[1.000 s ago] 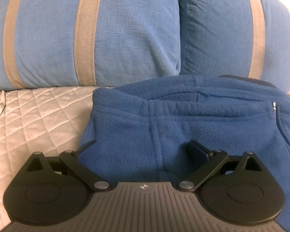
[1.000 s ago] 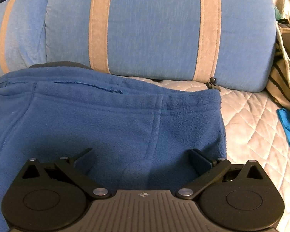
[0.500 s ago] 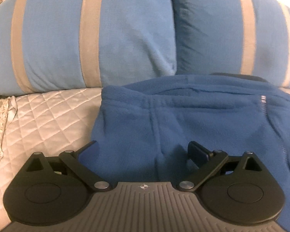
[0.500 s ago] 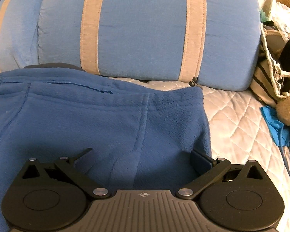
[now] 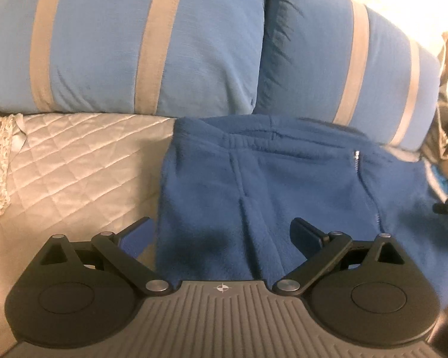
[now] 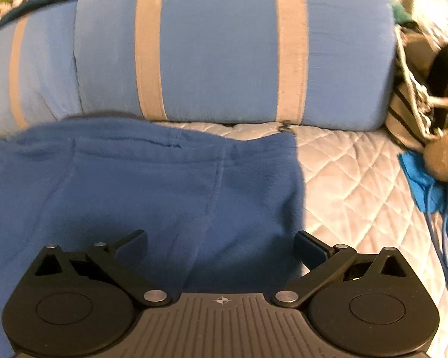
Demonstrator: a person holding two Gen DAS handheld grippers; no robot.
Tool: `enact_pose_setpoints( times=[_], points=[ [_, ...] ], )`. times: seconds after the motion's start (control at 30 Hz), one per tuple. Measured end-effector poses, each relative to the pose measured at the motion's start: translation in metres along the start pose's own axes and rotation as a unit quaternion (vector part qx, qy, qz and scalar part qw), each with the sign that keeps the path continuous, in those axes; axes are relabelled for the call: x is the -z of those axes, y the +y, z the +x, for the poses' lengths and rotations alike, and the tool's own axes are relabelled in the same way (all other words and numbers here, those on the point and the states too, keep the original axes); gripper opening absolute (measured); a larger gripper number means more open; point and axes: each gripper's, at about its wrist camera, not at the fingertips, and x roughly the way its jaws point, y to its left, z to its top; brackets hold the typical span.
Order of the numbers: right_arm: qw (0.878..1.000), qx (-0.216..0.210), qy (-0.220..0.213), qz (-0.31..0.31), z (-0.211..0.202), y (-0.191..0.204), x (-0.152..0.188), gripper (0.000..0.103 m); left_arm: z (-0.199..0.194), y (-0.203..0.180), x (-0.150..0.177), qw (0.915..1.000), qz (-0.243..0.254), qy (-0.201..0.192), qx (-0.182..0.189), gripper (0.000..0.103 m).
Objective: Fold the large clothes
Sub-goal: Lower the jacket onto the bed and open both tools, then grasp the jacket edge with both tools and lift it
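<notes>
A blue fleece garment [image 5: 283,185] with a zipper lies folded on the quilted bed cover, its far edge against the pillows. My left gripper [image 5: 221,235] is open above its left part, the left finger just past the fleece's left edge. The same fleece [image 6: 140,191] fills the left and middle of the right wrist view. My right gripper [image 6: 221,243] is open above its right part, with the right finger near the fleece's right edge. Nothing is held between either pair of fingers.
Two blue pillows with tan stripes [image 5: 140,44] [image 6: 233,47] stand behind the fleece. Cream quilted cover [image 5: 74,164] [image 6: 358,185] lies bare on both sides. At the right sit a striped bag [image 6: 409,110], a blue cloth [image 6: 418,176], blue cords and a furry object.
Both grippers have drawn back and upward from the fleece, staying open. The left view has shifted left and the right view right, so more bare quilt shows beside the garment's edges.
</notes>
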Motion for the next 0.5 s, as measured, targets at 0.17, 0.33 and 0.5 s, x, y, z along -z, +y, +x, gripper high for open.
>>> enact_pose_setpoints(
  times=[0.17, 0.33, 0.5],
  points=[
    [0.999, -0.008, 0.012, 0.032, -0.02, -0.03, 0.001, 0.103, -0.01, 0.017, -0.004, 0.9997, -0.014, 0.007, 0.02, 0.1],
    [0.992, -0.056, 0.027, 0.109, -0.027, -0.066, 0.01, 0.103, -0.002, 0.04, 0.0, 0.9973, -0.053, 0.024, 0.046, 0.1],
    [0.982, -0.075, 0.053, 0.167, -0.016, -0.09, 0.02, 0.103, 0.014, 0.055, 0.006, 0.9948, -0.067, 0.046, 0.062, 0.1]
  ],
)
